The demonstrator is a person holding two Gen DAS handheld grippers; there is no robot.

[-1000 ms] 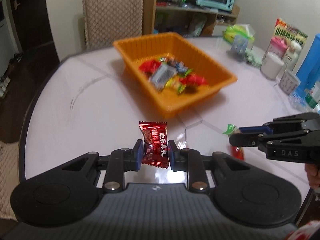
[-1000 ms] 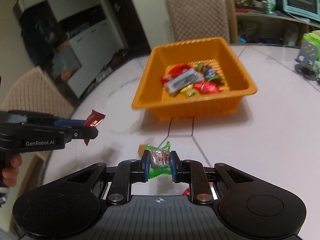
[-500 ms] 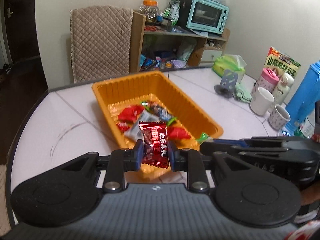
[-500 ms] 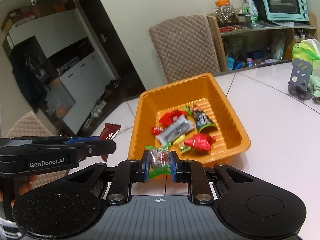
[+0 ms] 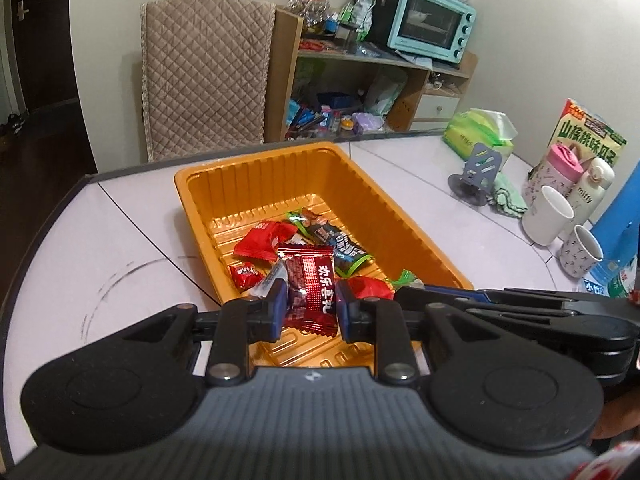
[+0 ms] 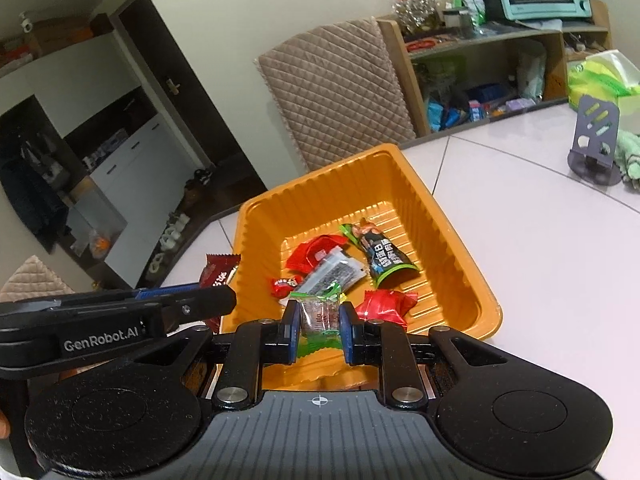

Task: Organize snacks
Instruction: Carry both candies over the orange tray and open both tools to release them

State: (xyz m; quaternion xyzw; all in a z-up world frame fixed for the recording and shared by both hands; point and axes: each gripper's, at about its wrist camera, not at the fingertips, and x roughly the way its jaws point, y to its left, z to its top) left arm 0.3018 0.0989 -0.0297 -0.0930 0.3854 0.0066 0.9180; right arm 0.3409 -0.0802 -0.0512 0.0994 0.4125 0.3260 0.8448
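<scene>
An orange tray (image 5: pixel 360 184) (image 6: pixel 452 240) sits on the white table and holds several wrapped snacks. My left gripper (image 5: pixel 311 307) is shut on a dark red candy packet (image 5: pixel 310 280) above the tray's near end. My right gripper (image 6: pixel 319 322) is shut on a small green-edged clear candy (image 6: pixel 319 314), also over the tray's near rim. In the left wrist view the right gripper (image 5: pixel 404 291) reaches in from the right, the green wrapper (image 5: pixel 405 278) poking past its tip. In the right wrist view the left gripper (image 6: pixel 224 300) comes in from the left with the red packet (image 6: pixel 218 270) showing behind its tip.
A grey phone stand (image 5: pixel 478 178), a green tissue pack (image 5: pixel 480 134), white cups (image 5: pixel 546 220), a pink-lidded bottle (image 5: pixel 560 174) and a blue container (image 5: pixel 624 232) stand at the table's right. A quilted chair (image 5: pixel 204 72) and a shelf with a teal oven (image 5: pixel 430 26) stand behind.
Both grippers moved forward from the bare table to above the tray's near end, each keeping its candy. The two now sit close side by side.
</scene>
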